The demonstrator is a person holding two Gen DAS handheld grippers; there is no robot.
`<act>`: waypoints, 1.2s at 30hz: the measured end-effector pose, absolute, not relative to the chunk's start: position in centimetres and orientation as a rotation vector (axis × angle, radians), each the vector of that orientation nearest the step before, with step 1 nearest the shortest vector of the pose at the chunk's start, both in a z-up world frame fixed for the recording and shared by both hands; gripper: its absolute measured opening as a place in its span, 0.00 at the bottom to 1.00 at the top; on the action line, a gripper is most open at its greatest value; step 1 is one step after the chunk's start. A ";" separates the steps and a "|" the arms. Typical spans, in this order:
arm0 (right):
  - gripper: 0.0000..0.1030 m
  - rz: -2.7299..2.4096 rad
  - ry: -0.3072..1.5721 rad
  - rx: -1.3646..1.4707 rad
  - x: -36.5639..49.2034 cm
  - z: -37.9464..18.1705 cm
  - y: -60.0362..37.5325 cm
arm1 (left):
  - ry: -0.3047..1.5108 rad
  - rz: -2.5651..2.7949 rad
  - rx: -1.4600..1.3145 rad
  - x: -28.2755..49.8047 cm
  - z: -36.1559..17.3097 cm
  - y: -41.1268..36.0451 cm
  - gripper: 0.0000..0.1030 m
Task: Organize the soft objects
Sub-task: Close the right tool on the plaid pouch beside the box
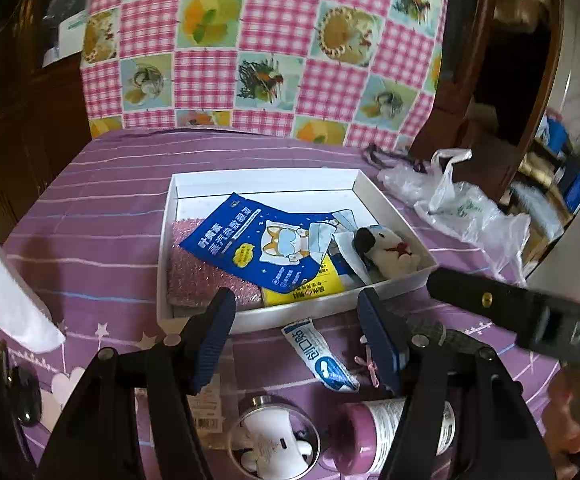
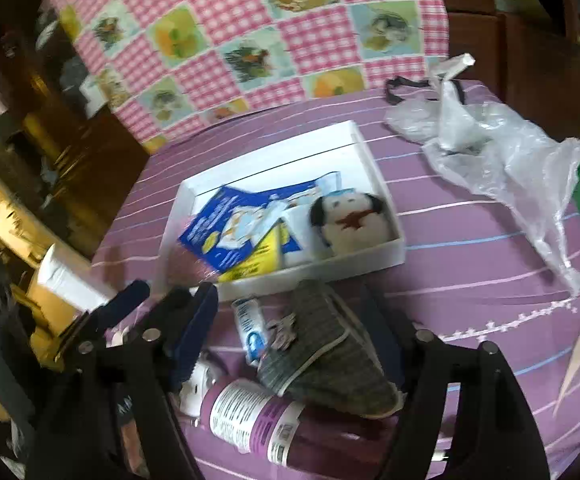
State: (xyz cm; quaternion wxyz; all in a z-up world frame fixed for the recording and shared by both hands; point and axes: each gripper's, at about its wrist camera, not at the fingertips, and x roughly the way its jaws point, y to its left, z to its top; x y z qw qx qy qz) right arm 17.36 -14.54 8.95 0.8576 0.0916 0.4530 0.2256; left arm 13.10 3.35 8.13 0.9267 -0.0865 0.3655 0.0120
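A white box (image 1: 393, 208) (image 2: 373, 160) on the purple bedsheet holds a blue eye-mask packet (image 1: 250, 240) (image 2: 230, 220), a pink bubble-wrap pouch (image 1: 198, 276), a yellow packet (image 1: 301, 290) and a small plush dog (image 1: 385, 252) (image 2: 349, 220). My left gripper (image 1: 295, 340) is open and empty just in front of the box. My right gripper (image 2: 290, 344) has a grey knitted pouch (image 2: 325, 356) between its fingers; whether the jaws press on it is unclear. The right gripper also shows in the left wrist view (image 1: 509, 312).
A small white-blue tube (image 1: 321, 356) (image 2: 250, 328), a purple bottle (image 1: 377, 436) (image 2: 258, 424) and a round white gadget (image 1: 274, 444) lie near the grippers. A crumpled clear plastic bag (image 1: 469, 208) (image 2: 501, 160) lies right of the box. A checked pink cloth (image 1: 266, 44) hangs behind.
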 end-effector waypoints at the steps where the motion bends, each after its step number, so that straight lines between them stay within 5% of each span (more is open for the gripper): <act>1: 0.69 0.471 0.971 0.207 17.9 9.3 -14.6 | 0.751 0.027 -0.166 13.4 8.4 3.2 0.62; 9: 0.64 0.432 1.185 0.363 21.7 10.1 -16.5 | 0.780 0.001 -0.180 15.1 11.0 2.6 0.62; 14: 0.52 0.456 1.324 0.477 22.6 7.0 -18.2 | 0.959 0.042 -0.147 16.6 8.3 2.6 0.62; 20: 0.52 0.436 1.400 0.514 23.1 4.7 -18.8 | 1.045 -0.011 -0.206 17.4 6.4 3.0 0.62; 36: 0.52 0.494 1.276 0.073 19.7 6.8 -14.2 | 1.101 -0.029 -0.213 16.9 5.4 3.5 0.62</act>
